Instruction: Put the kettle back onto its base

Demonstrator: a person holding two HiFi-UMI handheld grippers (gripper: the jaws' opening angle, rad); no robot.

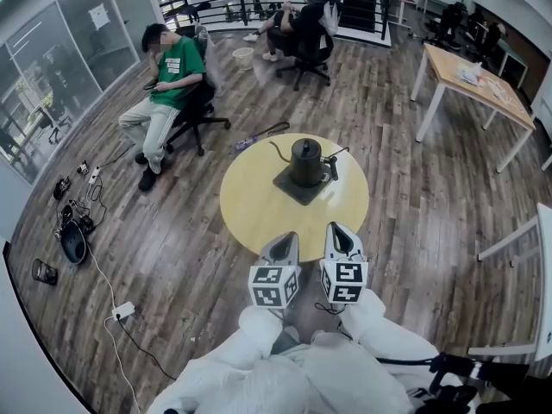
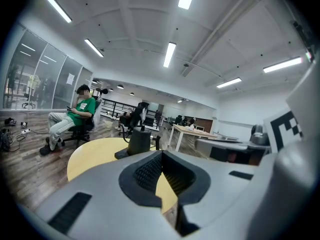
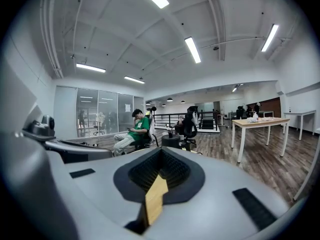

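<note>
kettle [image 1: 305, 162]: dark, gooseneck spout to the left in the head view, handle to the right; upright on its stand, on the far half of the table top.
base [image 1: 291, 188]: dark square slab under the kettle, flat on the table, corner toward the camera.
table [image 1: 259, 210]: round, yellow top, on plank floor; nothing else seen on it.
left gripper [image 1: 285, 240]: jaws pressed together, nothing between the pads; tip over the near rim of the table, well short of the kettle; marker cube just behind.
right gripper [image 1: 339, 229]: just beside the left one, tips not touching it; jaws closed tip to tip, empty; also over the near rim, apart from kettle and base.
left gripper view: closed jaws of left gripper [image 2: 161, 158] low in frame; kettle [image 2: 139, 140] ahead, above and a little left of them, seated on its base; yellow table [image 2: 92, 156] between.
right gripper view: pads of right gripper [image 3: 159, 165] meeting at the tip; sliver of table [image 3: 156, 196] seen through the slot below; top of kettle [image 3: 171, 140] just above the jaws.
sleeves [image 1: 250, 335]: white, at the bottom edge of the head view, behind both cubes.
surroundings: seated person in green shirt [image 1: 172, 67] on an office chair, left and beyond the table; second seated person [image 1: 297, 24] farther back by the railing; wooden desk [image 1: 474, 80] on white legs at right; power strip [image 1: 122, 310] and cables on the floor at left.
</note>
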